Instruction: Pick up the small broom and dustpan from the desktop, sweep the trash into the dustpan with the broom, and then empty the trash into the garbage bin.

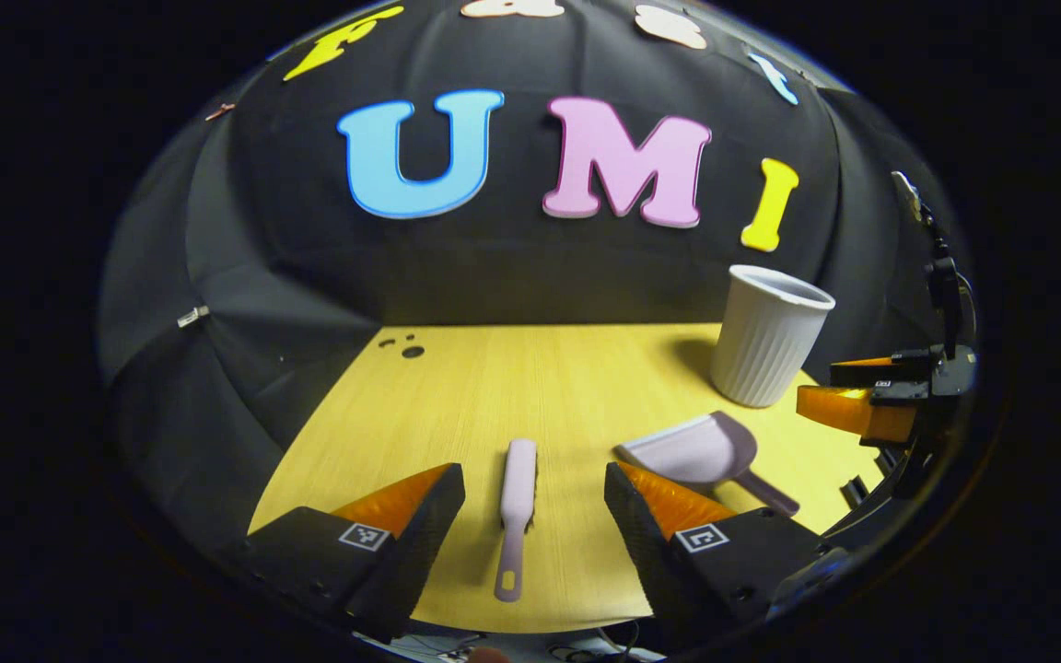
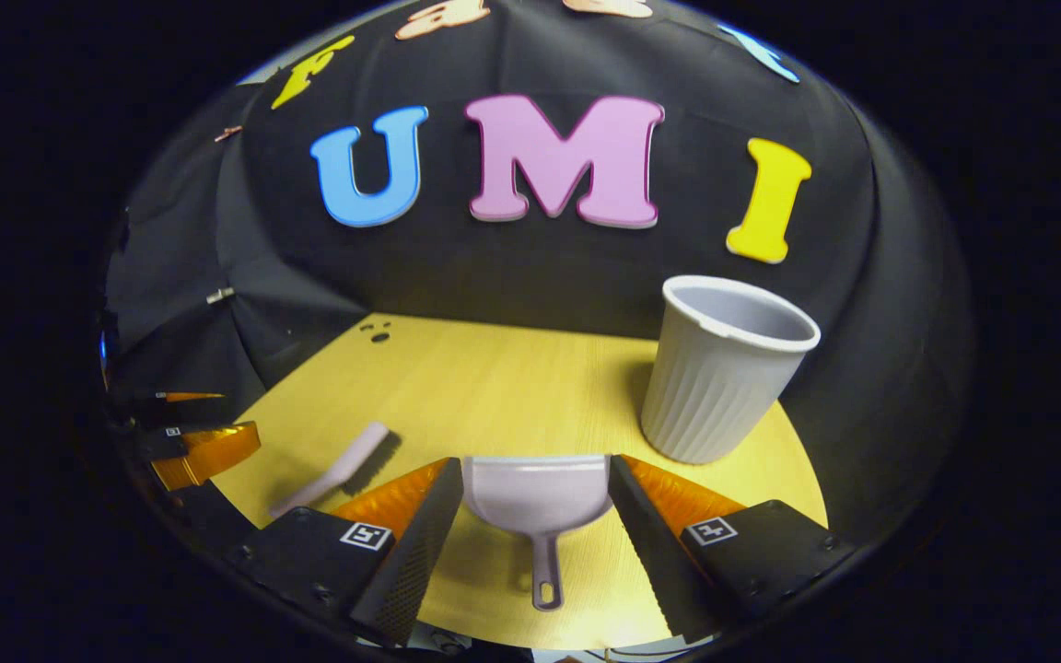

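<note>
On the yellow wood-grain tabletop, walled by black cloth, a ribbed white bin stands near the far right edge. The left tool hovers wide open, empty, astride the broom, whose handle points toward the near edge. The right tool, equally open and empty, flanks the dustpan, handle nearward, mouth toward the far edge.

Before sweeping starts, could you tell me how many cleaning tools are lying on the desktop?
2: the broom lies between the left gripper's fingers; the dustpan between the right gripper's.
</note>
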The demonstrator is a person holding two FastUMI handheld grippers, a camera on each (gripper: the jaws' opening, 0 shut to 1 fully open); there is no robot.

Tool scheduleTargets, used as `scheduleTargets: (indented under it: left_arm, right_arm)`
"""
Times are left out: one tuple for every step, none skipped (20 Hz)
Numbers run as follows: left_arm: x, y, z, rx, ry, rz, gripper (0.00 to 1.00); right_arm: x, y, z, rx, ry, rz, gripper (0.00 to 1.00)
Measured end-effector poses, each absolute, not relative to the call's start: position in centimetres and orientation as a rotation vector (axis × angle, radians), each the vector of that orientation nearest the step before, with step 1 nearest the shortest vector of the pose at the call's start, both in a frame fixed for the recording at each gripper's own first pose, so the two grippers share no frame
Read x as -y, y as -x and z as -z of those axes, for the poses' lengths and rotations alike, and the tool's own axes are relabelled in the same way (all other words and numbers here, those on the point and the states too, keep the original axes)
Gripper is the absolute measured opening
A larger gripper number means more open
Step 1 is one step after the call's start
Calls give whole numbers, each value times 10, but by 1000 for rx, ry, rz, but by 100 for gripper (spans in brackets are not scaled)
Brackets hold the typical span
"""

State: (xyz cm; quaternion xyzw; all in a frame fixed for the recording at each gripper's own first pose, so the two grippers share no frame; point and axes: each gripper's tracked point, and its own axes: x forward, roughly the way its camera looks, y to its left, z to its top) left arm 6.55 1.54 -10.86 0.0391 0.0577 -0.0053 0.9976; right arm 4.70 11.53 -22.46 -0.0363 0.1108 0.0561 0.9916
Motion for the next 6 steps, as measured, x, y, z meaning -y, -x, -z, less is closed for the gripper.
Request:
scheduleTargets:
  left_arm:
    - [-14,-55,99,-75,-65,4,96]
    - [-11,-45,89,-31,-57,2,96]
    - [-11,-31,78,14,-56,-7,96]
    - [-10,-18,70,50,-64,-16,96]
    - [-11,-6,64,85,-86,-31,96]
    - [-10,5,61,105,-119,-50,96]
  right_arm:
    - [-121,-38,213,-169,75,-126,99]
    - [-120,-30,206,-136,79,-134,99]
    - [-124,-22,201,-117,82,-145,99]
    - [-128,-11,195,-105,80,-160,99]
    - [-132,-2,193,-103,75,-167,99]
    - [-138,10,195,-101,67,-175,99]
